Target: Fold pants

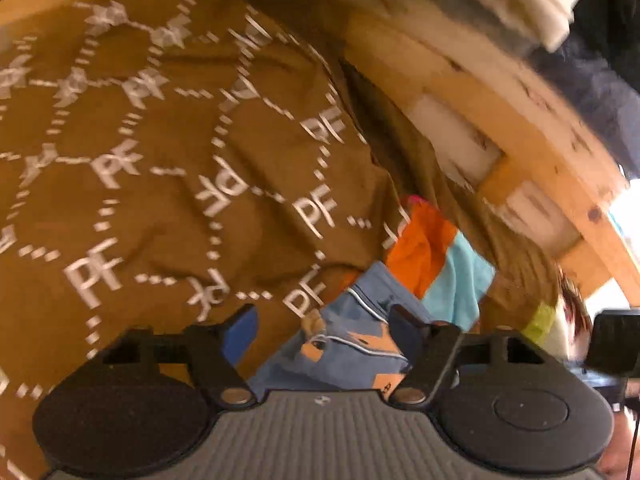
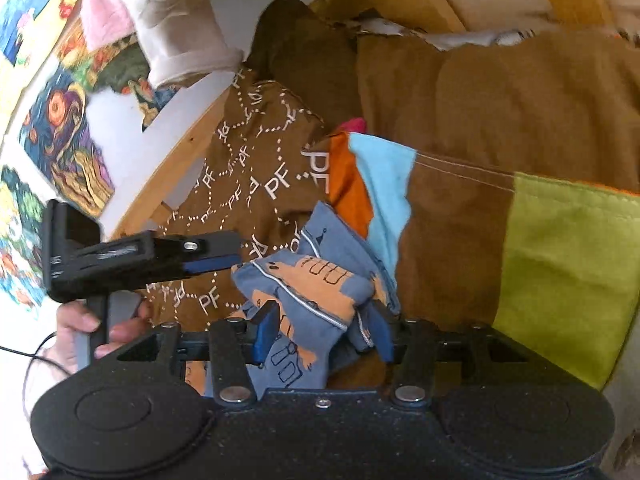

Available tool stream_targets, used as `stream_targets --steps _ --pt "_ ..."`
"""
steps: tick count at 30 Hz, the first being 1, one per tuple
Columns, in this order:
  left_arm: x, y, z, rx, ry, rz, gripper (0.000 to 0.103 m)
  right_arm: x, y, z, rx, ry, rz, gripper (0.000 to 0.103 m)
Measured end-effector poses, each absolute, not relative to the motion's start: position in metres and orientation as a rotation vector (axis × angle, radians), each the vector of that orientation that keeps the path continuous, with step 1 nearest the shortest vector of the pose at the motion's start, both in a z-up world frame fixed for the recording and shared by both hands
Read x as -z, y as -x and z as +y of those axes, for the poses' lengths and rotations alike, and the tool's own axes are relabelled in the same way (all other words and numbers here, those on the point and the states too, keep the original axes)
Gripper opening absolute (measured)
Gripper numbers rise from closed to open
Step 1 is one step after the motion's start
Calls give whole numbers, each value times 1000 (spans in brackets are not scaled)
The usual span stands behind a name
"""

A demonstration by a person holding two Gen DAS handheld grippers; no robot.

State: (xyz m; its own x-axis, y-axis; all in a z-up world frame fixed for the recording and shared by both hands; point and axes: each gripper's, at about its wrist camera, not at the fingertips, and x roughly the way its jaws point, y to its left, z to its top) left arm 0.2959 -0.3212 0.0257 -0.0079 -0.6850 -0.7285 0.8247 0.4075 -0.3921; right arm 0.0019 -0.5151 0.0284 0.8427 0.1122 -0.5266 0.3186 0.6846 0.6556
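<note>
The pants (image 2: pixel 316 300) are small, blue with orange animal print and white piping, bunched on a brown "PF" patterned cover (image 1: pixel 160 168). My right gripper (image 2: pixel 322 334) has its blue pads on either side of the bunched pants, closed on the cloth. My left gripper (image 1: pixel 324 332) is open, its fingers wide apart just above the pants (image 1: pixel 352 344), not gripping them. The left gripper also shows in the right wrist view (image 2: pixel 212 260), beside the pants' upper edge.
A patchwork cushion with orange, light blue (image 2: pixel 384 176), brown and lime green (image 2: pixel 568 276) panels lies right of the pants. A wooden frame (image 1: pixel 532 148) runs behind. White and pink clothes (image 2: pixel 160 24) hang above colourful pictures on the left.
</note>
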Motion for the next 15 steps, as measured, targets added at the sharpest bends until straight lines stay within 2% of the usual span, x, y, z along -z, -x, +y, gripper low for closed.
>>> stream_targets --steps 3,4,6,7,11,15 --pt "-15 -301 -334 1219 -188 1151 52 -26 -3 -522 119 -863 576 50" --pt "-13 -301 -336 1225 -169 1184 40 -24 -4 -524 111 -873 575 50" --pt "-13 -300 -340 1224 -159 1187 31 -19 -7 -529 102 -918 561 46" --pt "-15 -298 -342 1227 -168 1170 16 -17 -7 -531 105 -941 552 38" --pt "-30 -283 -350 1261 -225 1036 14 -13 -2 -531 150 -930 529 9" --pt "-45 -260 -366 1310 -319 891 13 -27 17 -518 199 -826 442 7"
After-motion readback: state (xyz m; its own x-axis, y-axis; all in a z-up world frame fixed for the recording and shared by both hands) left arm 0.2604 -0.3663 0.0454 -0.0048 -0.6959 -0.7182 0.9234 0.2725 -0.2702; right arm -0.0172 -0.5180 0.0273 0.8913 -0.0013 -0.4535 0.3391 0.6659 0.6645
